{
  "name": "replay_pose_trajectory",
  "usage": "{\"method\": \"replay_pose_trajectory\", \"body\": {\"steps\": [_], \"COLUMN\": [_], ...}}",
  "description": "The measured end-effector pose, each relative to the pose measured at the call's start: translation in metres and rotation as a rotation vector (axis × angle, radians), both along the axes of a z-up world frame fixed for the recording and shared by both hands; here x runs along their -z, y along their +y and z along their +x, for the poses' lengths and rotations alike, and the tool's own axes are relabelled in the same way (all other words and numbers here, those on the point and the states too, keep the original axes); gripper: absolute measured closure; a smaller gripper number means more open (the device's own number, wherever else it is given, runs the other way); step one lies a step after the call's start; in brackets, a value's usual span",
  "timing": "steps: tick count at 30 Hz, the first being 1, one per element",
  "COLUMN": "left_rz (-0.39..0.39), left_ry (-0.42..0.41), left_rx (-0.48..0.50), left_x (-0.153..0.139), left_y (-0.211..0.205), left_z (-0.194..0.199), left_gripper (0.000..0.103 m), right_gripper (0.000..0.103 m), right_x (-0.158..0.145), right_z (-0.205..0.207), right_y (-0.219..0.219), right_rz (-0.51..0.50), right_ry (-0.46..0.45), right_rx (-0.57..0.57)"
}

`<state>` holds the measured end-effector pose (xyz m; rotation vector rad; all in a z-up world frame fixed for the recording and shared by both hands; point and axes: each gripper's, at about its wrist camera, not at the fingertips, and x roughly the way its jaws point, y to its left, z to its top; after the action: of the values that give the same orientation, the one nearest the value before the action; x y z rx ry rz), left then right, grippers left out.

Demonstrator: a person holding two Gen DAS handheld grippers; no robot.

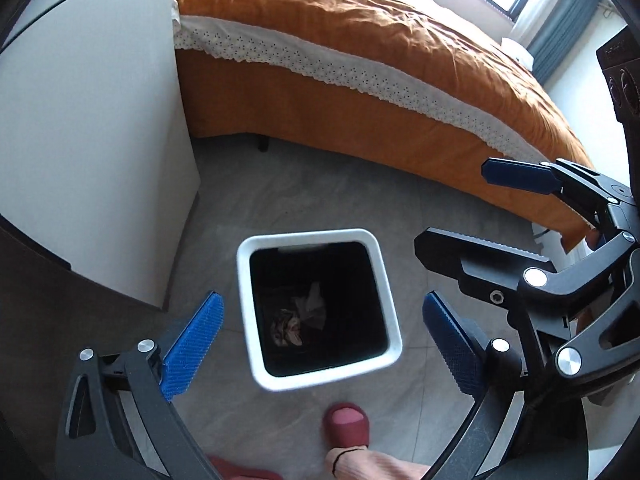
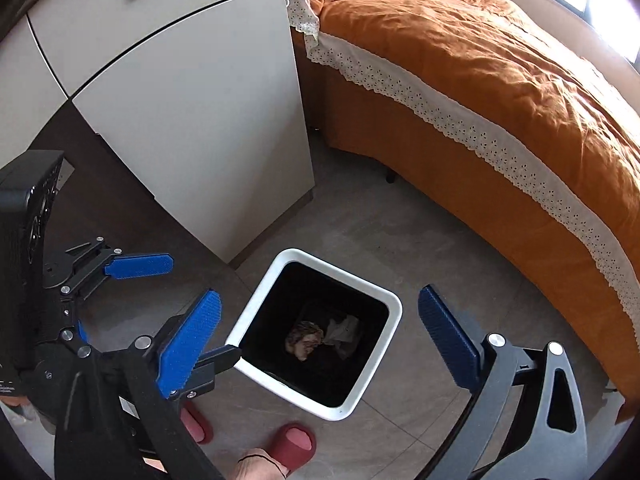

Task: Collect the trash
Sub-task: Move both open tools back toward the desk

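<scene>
A white square trash bin (image 1: 384, 276) with a black inside stands on the grey floor; it also shows in the right wrist view (image 2: 394, 312). Crumpled white paper (image 1: 314, 304) and a brownish scrap (image 1: 286, 326) lie at its bottom, and show in the right wrist view as paper (image 2: 344, 330) and scrap (image 2: 306, 338). My left gripper (image 1: 324, 340) is open and empty above the bin. My right gripper (image 2: 320, 332) is open and empty above the bin too. It shows in the left wrist view (image 1: 456, 212) at the right, and the left gripper shows in the right wrist view (image 2: 200, 312) at the left.
A bed with an orange cover (image 1: 360, 60) and white lace trim runs along the right. A white cabinet (image 1: 92, 128) stands left of the bin. The person's feet in red slippers (image 1: 348, 426) stand just in front of the bin.
</scene>
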<state>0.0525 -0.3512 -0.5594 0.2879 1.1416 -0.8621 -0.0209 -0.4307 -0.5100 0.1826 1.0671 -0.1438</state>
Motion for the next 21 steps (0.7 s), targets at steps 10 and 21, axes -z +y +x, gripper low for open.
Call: {"method": "replay_pose_trajectory", "body": {"steps": [10, 21], "left_rz": [-0.021, -0.094], "left_ry": [-0.099, -0.261], "left_rx": [-0.046, -0.162], "left_x": [-0.087, -0.231], "left_y": [0.013, 0.04], "left_z": [0.009, 0.013], "left_gripper": [0.005, 0.005], "right_gripper": [0.005, 0.005], "right_x": [-0.07, -0.209], "right_z": [0.005, 0.005], "right_y": [0.002, 0.014], "right_rz": [-0.027, -0.052], "right_ry": [-0.076, -0.26], "right_rx": [0.006, -0.009]}}
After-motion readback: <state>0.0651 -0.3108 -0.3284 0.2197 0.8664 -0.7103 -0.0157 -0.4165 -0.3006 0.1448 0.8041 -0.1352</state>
